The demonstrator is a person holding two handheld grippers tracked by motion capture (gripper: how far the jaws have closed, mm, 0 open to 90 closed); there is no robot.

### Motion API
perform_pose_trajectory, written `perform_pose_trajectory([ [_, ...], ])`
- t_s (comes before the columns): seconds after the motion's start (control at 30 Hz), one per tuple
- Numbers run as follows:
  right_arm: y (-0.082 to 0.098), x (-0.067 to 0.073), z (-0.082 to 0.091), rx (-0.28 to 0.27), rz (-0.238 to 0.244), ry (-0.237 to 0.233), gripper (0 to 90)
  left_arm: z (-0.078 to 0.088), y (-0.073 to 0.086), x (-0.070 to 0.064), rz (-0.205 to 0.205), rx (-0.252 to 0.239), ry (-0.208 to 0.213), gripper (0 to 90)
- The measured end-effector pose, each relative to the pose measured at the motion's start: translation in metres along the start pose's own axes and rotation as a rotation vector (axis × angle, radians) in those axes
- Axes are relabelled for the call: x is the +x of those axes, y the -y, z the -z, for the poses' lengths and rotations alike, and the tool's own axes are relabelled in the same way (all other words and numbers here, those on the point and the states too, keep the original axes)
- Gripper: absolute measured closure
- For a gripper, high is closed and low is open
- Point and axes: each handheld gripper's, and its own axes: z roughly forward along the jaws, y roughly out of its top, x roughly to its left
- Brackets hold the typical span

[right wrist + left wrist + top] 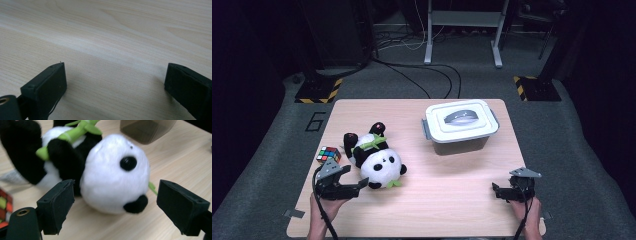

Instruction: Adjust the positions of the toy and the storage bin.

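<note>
One plush panda [374, 160] lies on its back on the wooden table [452, 200], head toward the person, a green bamboo sprig [371, 143] across its chest. The left gripper [357, 186] sits just short of the panda's head, jaws spread wide with nothing between them; in the left gripper view the white head [112, 182] lies just ahead of the left gripper [115, 207], beyond the tips and not touched by either pad.

One Rubik's cube [328, 155] rests just beyond the left gripper, beside the panda's legs on the outer side. One grey storage box with a white lid [461, 122] stands farther off, ahead and toward the right gripper's side, well apart from both grippers; its lid is on. Nothing lies between the left gripper and the panda.

The right gripper [498, 191] rests low at the near right corner of the table, well apart from the panda. Its jaws also stand wide apart, and in the right gripper view the right gripper [115, 82] has bare wood between its tips.
</note>
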Motion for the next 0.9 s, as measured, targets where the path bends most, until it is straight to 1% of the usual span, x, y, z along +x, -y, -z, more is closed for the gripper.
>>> perform_pose_trajectory([
  [0.07, -0.001, 0.000, 0.000, 0.008, 0.007, -0.003, 3.0, 0.005, 0.011, 0.003, 0.006, 0.018, -0.027, 13.5],
  [0.1, -0.001, 0.000, 0.000, 0.008, 0.002, -0.005, 3.0, 0.005, 0.018, 0.005, 0.008, 0.031, -0.043, 13.3],
  [0.13, -0.001, 0.000, 0.000, 0.008, 0.002, -0.005, 3.0, 0.005, 0.018, 0.005, 0.008, 0.031, -0.043, 12.8],
  [0.17, -0.002, -0.001, 0.000, 0.014, 0.000, -0.005, 3.0, 0.004, 0.029, 0.009, 0.028, 0.051, -0.062, 12.4],
  [0.2, -0.002, -0.001, 0.000, 0.019, 0.005, -0.011, 2.8, 0.003, 0.035, 0.012, 0.034, 0.069, -0.075, 12.2],
  [0.23, -0.003, -0.001, 0.000, 0.020, -0.001, -0.017, 3.3, 0.002, 0.041, 0.014, 0.038, 0.081, -0.095, 11.8],
  [0.27, -0.003, -0.001, 0.000, 0.020, -0.001, -0.017, 3.3, 0.002, 0.041, 0.014, 0.038, 0.081, -0.095, 11.7],
  [0.3, -0.008, -0.001, 0.001, 0.020, -0.004, -0.029, 3.1, -0.003, 0.053, 0.019, 0.052, 0.101, -0.107, 11.0],
  [0.33, -0.008, -0.001, 0.001, 0.020, -0.004, -0.029, 3.1, -0.003, 0.053, 0.019, 0.052, 0.101, -0.107, 11.0],
  [0.37, -0.015, 0.001, 0.003, 0.011, -0.002, -0.042, 3.2, -0.010, 0.065, 0.022, 0.046, 0.139, -0.132, 10.6],
  [0.4, -0.017, 0.002, 0.004, 0.011, 0.001, -0.042, 3.2, -0.010, 0.065, 0.022, 0.046, 0.139, -0.132, 10.5],
  [0.43, -0.017, 0.002, 0.004, 0.011, 0.001, -0.042, 3.2, -0.013, 0.070, 0.024, 0.047, 0.153, -0.138, 10.5],
  [0.5, -0.027, 0.005, 0.006, 0.009, 0.015, -0.052, 3.7, -0.020, 0.080, 0.028, 0.045, 0.166, -0.153, 10.3],
  [0.6, -0.036, 0.007, 0.009, 0.000, 0.017, -0.064, 3.8, -0.024, 0.084, 0.031, 0.056, 0.171, -0.156, 9.7],
  [0.63, -0.041, 0.007, 0.011, -0.007, 0.024, -0.071, 4.1, -0.027, 0.087, 0.032, 0.052, 0.158, -0.178, 8.9],
  [0.67, -0.044, 0.007, 0.012, -0.011, 0.028, -0.071, 4.1, -0.027, 0.087, 0.033, 0.049, 0.163, -0.180, 8.8],
  [0.7, -0.048, 0.007, 0.013, -0.017, 0.035, -0.073, 4.1, -0.029, 0.087, 0.034, 0.041, 0.158, -0.185, 8.5],
  [0.8, -0.061, 0.008, 0.016, -0.033, 0.033, -0.087, 4.7, -0.031, 0.086, 0.037, 0.047, 0.154, -0.191, 7.3],
  [0.83, -0.066, 0.008, 0.016, -0.038, 0.039, -0.091, 4.7, -0.031, 0.085, 0.038, 0.048, 0.163, -0.188, 6.5],
  [0.87, -0.071, 0.008, 0.017, -0.042, 0.051, -0.092, 4.7, -0.033, 0.085, 0.038, 0.051, 0.151, -0.194, 5.7],
  [0.9, -0.077, 0.009, 0.017, -0.042, 0.054, -0.095, 4.6, -0.033, 0.085, 0.039, 0.050, 0.156, -0.193, 4.9],
])
